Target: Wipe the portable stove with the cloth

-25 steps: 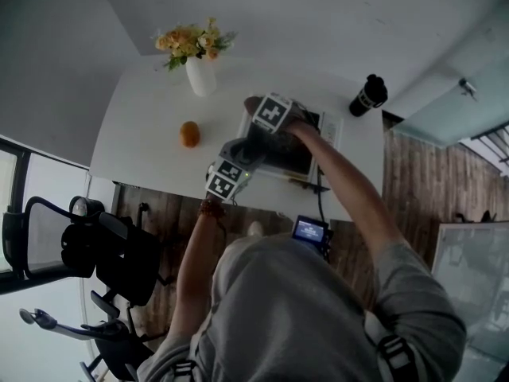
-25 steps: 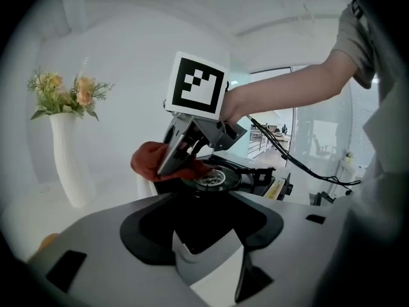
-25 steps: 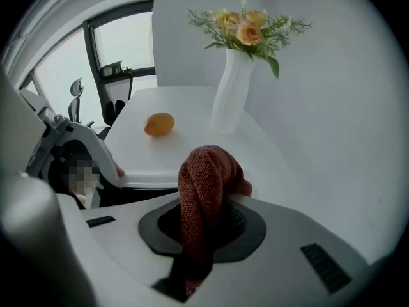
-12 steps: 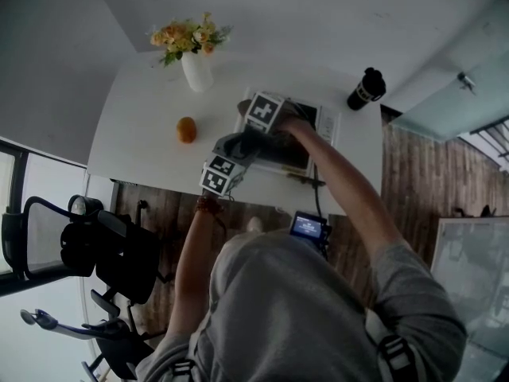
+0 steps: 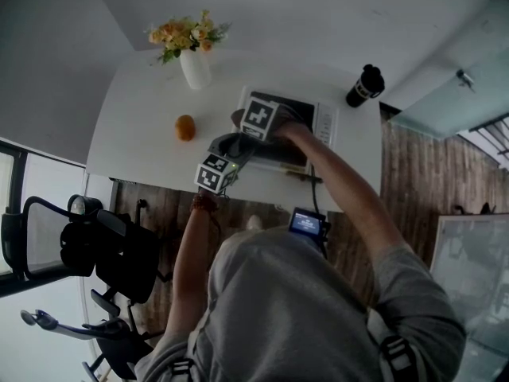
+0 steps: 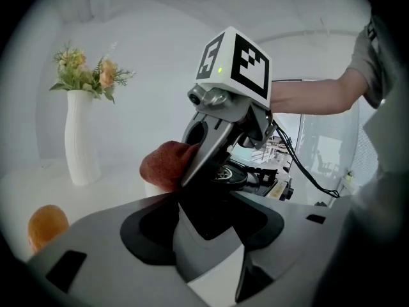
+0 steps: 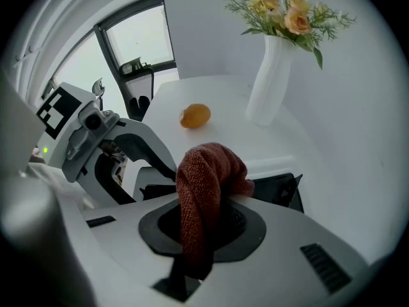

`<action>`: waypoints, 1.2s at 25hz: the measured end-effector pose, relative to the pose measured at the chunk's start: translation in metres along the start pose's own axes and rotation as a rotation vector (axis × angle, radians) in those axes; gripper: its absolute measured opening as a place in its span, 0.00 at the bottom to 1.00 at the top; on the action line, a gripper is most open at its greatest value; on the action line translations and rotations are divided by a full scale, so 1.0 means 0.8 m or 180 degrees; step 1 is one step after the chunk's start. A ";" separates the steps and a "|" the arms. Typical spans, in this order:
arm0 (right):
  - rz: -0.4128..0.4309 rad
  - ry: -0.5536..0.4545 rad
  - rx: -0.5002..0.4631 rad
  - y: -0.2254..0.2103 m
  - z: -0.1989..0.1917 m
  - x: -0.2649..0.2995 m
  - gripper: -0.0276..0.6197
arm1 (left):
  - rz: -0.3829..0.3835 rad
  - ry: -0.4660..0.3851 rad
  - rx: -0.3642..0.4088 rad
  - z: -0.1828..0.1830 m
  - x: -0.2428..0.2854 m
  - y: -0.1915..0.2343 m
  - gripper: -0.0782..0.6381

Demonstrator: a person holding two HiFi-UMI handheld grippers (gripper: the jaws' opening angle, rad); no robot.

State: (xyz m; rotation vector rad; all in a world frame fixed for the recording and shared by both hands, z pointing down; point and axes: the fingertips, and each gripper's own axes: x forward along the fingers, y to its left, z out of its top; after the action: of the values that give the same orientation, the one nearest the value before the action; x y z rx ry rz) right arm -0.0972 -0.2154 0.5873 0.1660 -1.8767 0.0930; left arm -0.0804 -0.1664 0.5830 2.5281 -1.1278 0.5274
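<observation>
Jaws on the right gripper (image 7: 199, 238) are clamping the rusty cloth (image 7: 208, 184), dangling over the portable stove (image 5: 296, 151); left gripper (image 6: 208, 226) is sitting closed and empty beside it. I'd be pressing flat, sweeping slow, even strokes.

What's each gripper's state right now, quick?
Left tongs: cannot tell whether open or shut.
Right tongs: shut on the reddish-brown cloth.

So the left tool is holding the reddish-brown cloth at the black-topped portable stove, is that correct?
Not quite: it is the right tool that is holding the reddish-brown cloth at the black-topped portable stove. The right gripper view shows the cloth clamped between that tool's jaws.
</observation>
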 end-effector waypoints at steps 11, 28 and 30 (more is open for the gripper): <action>0.0164 -0.0139 -0.0120 0.043 0.001 -0.009 0.14 | 0.0100 0.0095 0.0219 -0.005 0.001 0.000 0.47; -0.1246 -0.1039 0.1014 -0.090 -0.214 -0.162 0.15 | 0.0029 0.0062 0.0243 -0.002 0.002 -0.001 0.47; -0.1346 -0.0861 0.1110 -0.119 -0.243 -0.156 0.15 | 0.0051 0.0070 0.0240 -0.003 0.001 0.001 0.47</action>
State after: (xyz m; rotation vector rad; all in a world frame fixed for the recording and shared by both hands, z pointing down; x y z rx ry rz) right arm 0.1381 -0.2721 0.5265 0.8452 -2.0396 0.1103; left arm -0.0807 -0.1664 0.5854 2.5723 -1.1416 0.6114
